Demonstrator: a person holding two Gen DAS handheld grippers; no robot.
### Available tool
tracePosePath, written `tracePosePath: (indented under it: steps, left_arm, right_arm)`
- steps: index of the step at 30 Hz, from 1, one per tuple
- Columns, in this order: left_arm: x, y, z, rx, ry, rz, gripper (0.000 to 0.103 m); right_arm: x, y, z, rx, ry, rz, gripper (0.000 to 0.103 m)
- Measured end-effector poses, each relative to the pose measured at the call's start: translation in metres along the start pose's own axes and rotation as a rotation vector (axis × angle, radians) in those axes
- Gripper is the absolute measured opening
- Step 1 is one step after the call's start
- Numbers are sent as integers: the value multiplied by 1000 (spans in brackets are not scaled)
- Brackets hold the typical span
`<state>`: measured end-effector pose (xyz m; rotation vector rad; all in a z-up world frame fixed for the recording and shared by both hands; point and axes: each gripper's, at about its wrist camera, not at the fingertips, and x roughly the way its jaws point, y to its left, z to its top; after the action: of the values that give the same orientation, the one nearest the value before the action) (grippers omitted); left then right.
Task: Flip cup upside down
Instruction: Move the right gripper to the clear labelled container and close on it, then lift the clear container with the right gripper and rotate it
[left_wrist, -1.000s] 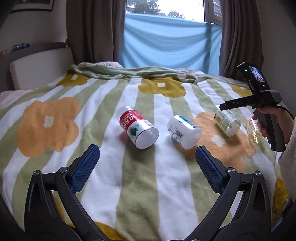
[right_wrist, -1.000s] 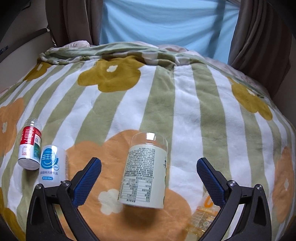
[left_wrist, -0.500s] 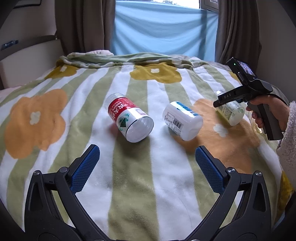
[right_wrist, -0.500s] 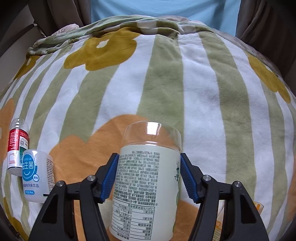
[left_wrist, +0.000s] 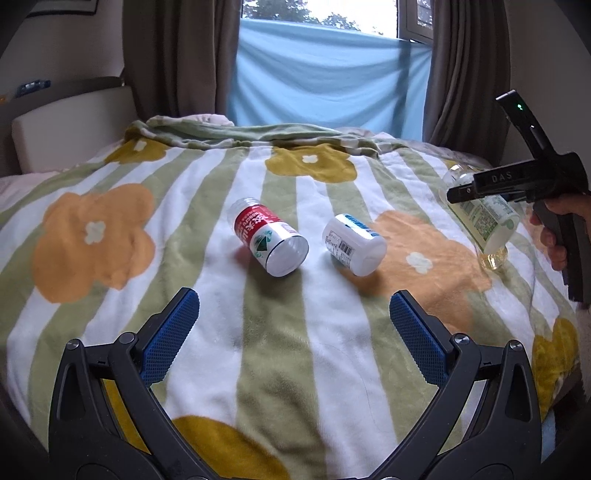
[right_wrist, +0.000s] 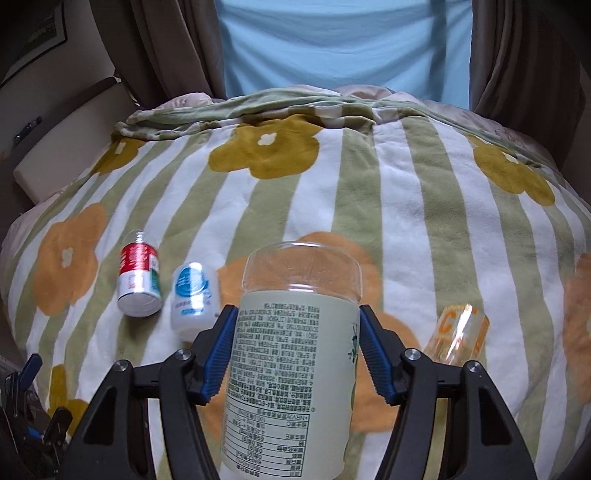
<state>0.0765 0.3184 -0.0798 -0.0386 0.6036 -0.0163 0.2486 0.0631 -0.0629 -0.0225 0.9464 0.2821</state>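
My right gripper (right_wrist: 297, 350) is shut on a clear cup with a pale green printed label (right_wrist: 295, 373), its blue pads pressing both sides. The cup is lifted off the blanket, its clear end pointing away from me. In the left wrist view the same cup (left_wrist: 484, 216) hangs tilted in the right gripper (left_wrist: 465, 192) at the right, above the bed. My left gripper (left_wrist: 291, 332) is open and empty, low over the near part of the blanket.
A red-labelled cup (left_wrist: 267, 242) and a white cup with blue print (left_wrist: 352, 243) lie on their sides mid-bed. A clear orange-printed cup (right_wrist: 458, 336) lies at the right. The striped flower blanket (left_wrist: 184, 206) covers the bed; curtains and headboard stand behind.
My right gripper closed on the green-labelled cup and lifted it off the blanket. My left gripper stayed open and tilted back up a little.
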Motion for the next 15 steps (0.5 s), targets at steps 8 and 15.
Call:
tracePosePath:
  steps: [8, 15]
  left_arm:
    - [-27, 6, -10, -8, -10, -19, 103]
    - [-36, 7, -18, 9, 13, -43, 103]
  right_arm:
    - [-9, 36, -73, 63, 31, 48, 60]
    - [28, 36, -103, 228, 81, 18, 60]
